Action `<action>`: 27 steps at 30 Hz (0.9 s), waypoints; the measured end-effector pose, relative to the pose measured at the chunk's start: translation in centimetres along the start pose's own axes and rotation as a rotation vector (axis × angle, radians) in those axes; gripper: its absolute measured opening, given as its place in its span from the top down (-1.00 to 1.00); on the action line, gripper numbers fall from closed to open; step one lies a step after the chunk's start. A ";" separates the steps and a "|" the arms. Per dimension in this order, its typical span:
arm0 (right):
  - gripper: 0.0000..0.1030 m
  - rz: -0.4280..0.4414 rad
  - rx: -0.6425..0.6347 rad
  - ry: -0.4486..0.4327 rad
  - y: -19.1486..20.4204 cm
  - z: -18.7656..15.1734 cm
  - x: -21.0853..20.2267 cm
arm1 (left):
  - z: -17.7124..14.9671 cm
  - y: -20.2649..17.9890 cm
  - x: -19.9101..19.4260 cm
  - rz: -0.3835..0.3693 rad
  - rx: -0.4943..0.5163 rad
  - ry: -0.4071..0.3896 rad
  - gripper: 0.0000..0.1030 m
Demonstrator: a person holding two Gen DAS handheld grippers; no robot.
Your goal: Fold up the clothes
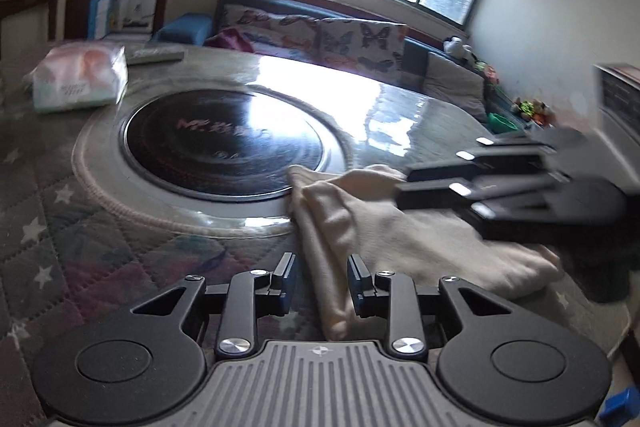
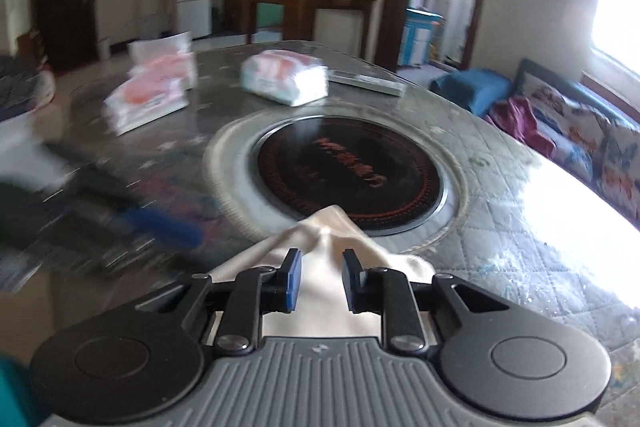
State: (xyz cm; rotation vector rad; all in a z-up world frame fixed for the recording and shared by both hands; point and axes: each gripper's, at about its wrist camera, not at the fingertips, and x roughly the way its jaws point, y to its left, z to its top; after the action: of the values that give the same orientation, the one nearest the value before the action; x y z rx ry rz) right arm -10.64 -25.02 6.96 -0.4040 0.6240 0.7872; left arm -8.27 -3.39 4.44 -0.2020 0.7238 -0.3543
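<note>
A cream garment (image 1: 372,227) lies bunched on the quilted table, its left edge over the rim of the black round hotplate (image 1: 224,147). My left gripper (image 1: 322,277) is open, its jaws on either side of a fold of the cloth near the table's front. My right gripper (image 1: 432,187) comes in blurred from the right, over the cloth's upper part. In the right wrist view my right gripper (image 2: 320,277) is open above the cream garment (image 2: 320,239), whose peak points at the hotplate (image 2: 352,171). The left gripper (image 2: 160,227) shows there as a blurred dark and blue shape.
Tissue packs (image 2: 286,77) (image 2: 148,95) and a flat grey remote-like object (image 2: 368,81) lie on the far side of the table. One pack also shows in the left wrist view (image 1: 80,79). A sofa with butterfly cushions (image 1: 320,35) stands beyond the table.
</note>
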 end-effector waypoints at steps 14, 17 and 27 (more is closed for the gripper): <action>0.34 0.105 -0.312 0.041 8.6 -1.1 0.6 | 0.8 2.5 0.2 0.006 -0.148 0.028 0.38; 0.34 0.090 -0.352 0.059 9.7 -1.4 1.8 | 1.0 3.1 0.3 -0.014 -0.195 0.031 0.27; 0.81 0.074 -0.214 0.029 8.4 -0.6 1.3 | 1.4 3.8 1.1 -0.102 -0.365 0.035 0.02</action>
State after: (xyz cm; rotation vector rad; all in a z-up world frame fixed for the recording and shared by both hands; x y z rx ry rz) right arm -16.50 -19.25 4.79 -0.5914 0.5858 0.9236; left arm -5.60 -0.21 3.64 -0.5806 0.8112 -0.3212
